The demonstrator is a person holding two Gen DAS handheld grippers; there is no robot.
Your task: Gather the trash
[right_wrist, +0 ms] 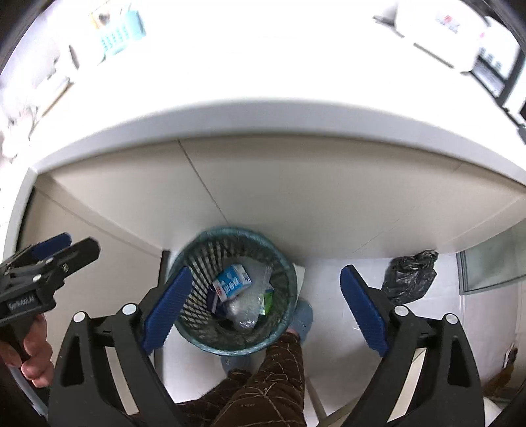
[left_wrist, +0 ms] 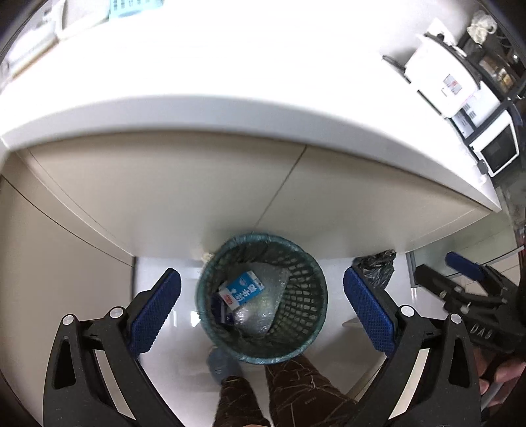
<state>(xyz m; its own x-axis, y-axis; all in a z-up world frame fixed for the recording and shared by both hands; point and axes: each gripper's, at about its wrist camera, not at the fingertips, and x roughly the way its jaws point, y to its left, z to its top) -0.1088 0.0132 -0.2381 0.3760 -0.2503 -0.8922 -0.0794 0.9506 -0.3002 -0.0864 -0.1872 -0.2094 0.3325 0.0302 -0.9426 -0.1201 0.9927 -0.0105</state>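
Nearest in both wrist views are the person's legs in brown patterned trousers point(left_wrist: 296, 387), standing on the white floor point(left_wrist: 171, 371) with a blue-grey slipper point(right_wrist: 302, 320) at the basket's near side.

The left gripper point(left_wrist: 262, 307) hangs above the floor with its blue-padded fingers point(left_wrist: 154, 312) spread wide and nothing between them; the basket shows in the gap far below. The right gripper point(right_wrist: 266, 305) is likewise spread wide and empty, its blue pads point(right_wrist: 166, 308) framing the same basket from above. Each gripper also appears at the edge of the other's view, hand-held.

The green mesh wastebasket point(left_wrist: 305, 315) stands on the floor just in front of the counter's beige cabinet front point(left_wrist: 184, 197), lined with a thin bag folded over its rim. Inside it lies the collected trash: a blue-and-white milk carton point(left_wrist: 241, 290) on top, tilted, resting on crumpled clear plastic wrap point(left_wrist: 263, 308), with a dark blue packet point(left_wrist: 218, 308) beside the carton and a green packet point(right_wrist: 268, 302) against the wall in the right wrist view.

A crumpled black plastic bag point(right_wrist: 411, 277) lies on the floor to the right of the basket, apart from it, near the foot of the cabinet.

Beyond, the white countertop point(left_wrist: 230, 65) carries a white box point(left_wrist: 440, 78) with labels near its far right corner and a light blue item point(right_wrist: 120, 31) toward its far left; glare washes out the rest.
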